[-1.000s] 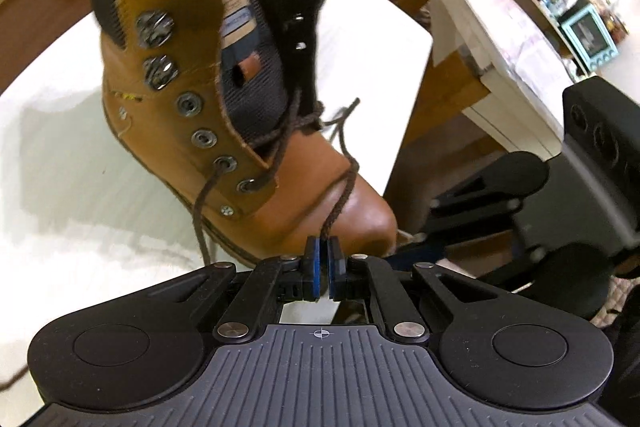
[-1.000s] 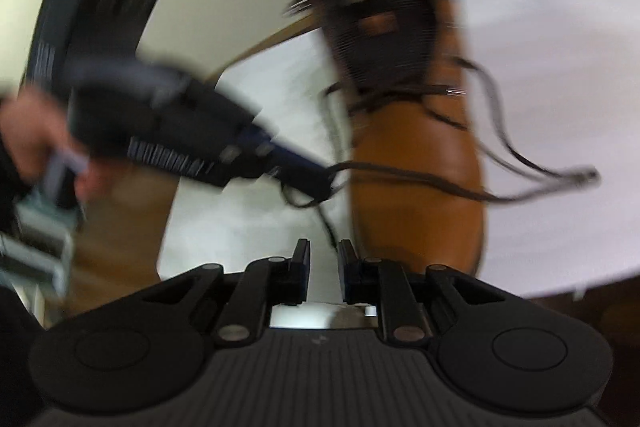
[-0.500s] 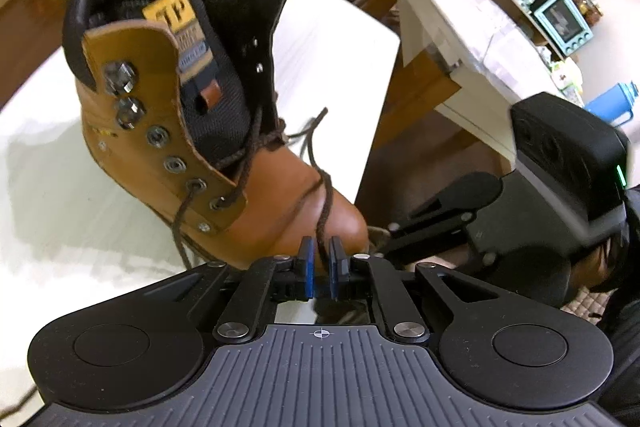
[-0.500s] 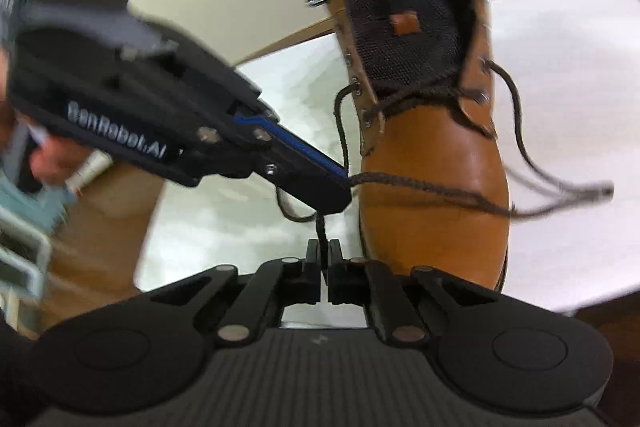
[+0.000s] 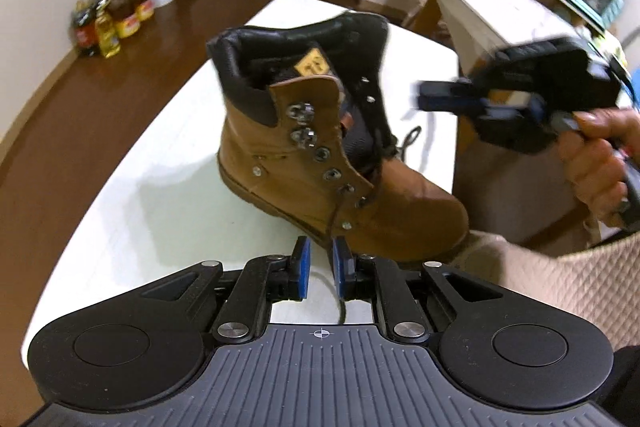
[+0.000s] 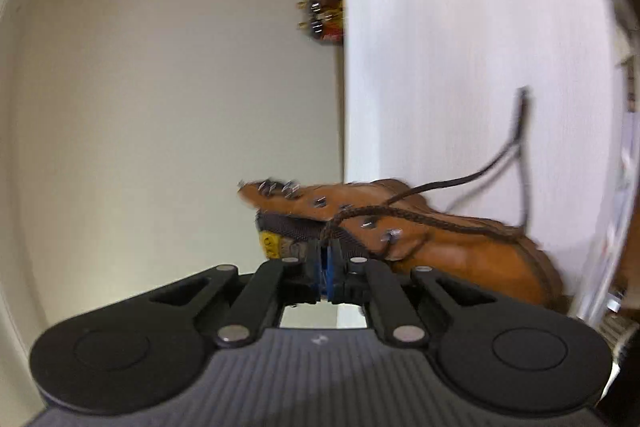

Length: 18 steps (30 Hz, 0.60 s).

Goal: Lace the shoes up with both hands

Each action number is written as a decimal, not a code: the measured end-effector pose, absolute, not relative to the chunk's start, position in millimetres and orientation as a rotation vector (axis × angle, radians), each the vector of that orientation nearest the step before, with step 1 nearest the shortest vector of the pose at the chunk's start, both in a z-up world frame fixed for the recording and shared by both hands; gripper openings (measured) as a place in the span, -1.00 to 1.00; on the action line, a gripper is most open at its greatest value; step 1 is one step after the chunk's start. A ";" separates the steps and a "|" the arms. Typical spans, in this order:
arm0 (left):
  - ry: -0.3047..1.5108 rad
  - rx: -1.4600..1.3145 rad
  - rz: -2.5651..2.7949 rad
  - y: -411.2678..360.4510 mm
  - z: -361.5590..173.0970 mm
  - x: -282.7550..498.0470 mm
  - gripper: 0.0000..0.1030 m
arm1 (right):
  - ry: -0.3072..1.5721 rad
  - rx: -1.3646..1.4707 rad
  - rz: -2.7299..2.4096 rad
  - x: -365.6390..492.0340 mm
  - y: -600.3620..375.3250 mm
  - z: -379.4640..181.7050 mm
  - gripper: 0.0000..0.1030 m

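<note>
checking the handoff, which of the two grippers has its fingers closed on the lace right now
The right gripper: its fingers are pinched shut on the brown lace by the boot. The left gripper has just been opening, and the lace passes loose between its blue pads.

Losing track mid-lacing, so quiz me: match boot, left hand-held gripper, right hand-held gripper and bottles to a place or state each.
1 boot
2 left hand-held gripper
3 right hand-held gripper
4 bottles

A clamped on lace
B on the floor
C jaws apart, lace loose between
D standing on white table

Pairs: 1-D, 2-C, 3-A, 4-B.
Left jaws have just been opening; right jaws just closing, lace between.
</note>
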<state>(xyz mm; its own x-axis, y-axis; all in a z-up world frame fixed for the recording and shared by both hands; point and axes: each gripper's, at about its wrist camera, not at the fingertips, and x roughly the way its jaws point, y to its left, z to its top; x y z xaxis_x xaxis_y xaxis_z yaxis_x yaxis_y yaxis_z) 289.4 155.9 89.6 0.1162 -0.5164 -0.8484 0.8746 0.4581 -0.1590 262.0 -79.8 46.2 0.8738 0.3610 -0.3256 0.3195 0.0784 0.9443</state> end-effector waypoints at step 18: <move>1.007 0.476 -1.103 153.2 79.3 283.1 -0.77 | 0.742 1.538 0.096 319.2 -47.9 6.9 -0.93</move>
